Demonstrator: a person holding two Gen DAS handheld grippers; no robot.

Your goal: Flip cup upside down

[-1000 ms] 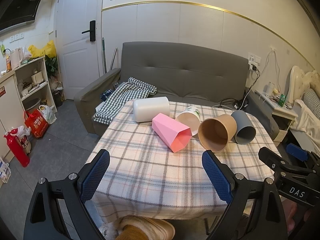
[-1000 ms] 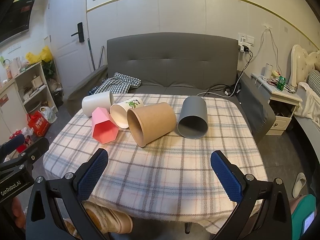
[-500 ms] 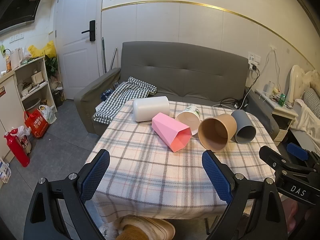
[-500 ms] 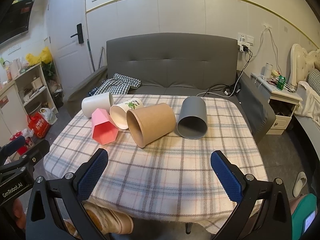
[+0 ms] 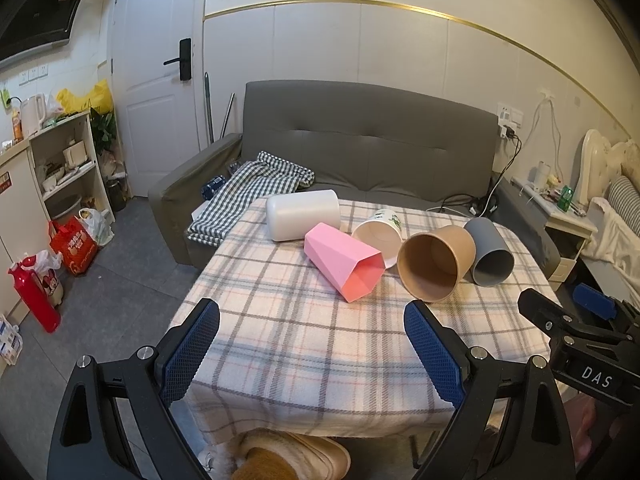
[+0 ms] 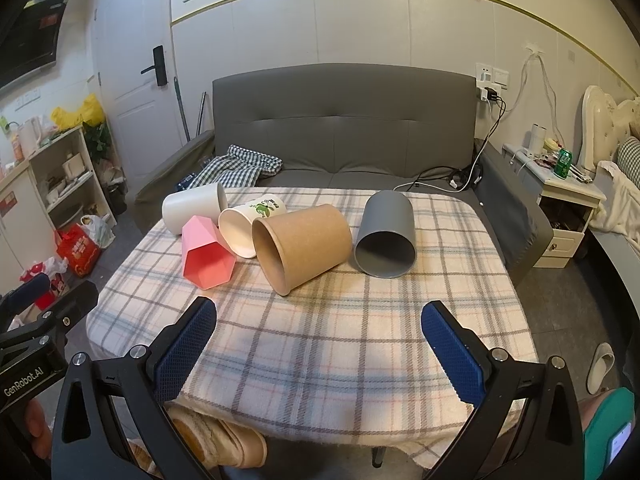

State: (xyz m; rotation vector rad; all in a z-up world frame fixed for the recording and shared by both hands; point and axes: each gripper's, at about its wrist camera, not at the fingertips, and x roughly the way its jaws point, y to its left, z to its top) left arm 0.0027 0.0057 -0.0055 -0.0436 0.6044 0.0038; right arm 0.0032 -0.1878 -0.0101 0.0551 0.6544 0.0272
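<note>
Five cups on their sides, both grippers wide apart at the near edge

A row of cups lies tipped over on the plaid tablecloth (image 6: 320, 332) that covers the table in front of the grey sofa (image 6: 344, 120). From the left there is a white cup (image 6: 192, 208), its closed base facing the near-left side, then a pink hexagonal cup (image 6: 206, 254) with its mouth toward the near edge, touching a printed paper cup (image 6: 250, 228) behind it. Next comes a brown paper cup (image 6: 304, 246), the biggest of the row, lying with its mouth turned toward the near-left, pressed up against the printed one. A grey cup (image 6: 386, 236) lies just to its right with a small gap between them in the right wrist view, mouth toward the near edge.

The left gripper (image 5: 312, 344) hangs over the near edge of the table, its blue pads (image 5: 188, 352) spread wide with nothing between them. The right gripper (image 6: 320, 348) is held the same way, fingers far apart and empty, well short of the cups. A checked cloth (image 5: 256, 188) is draped on the sofa seat behind the table, and a white nightstand (image 6: 568, 208) stands off to the right
</note>
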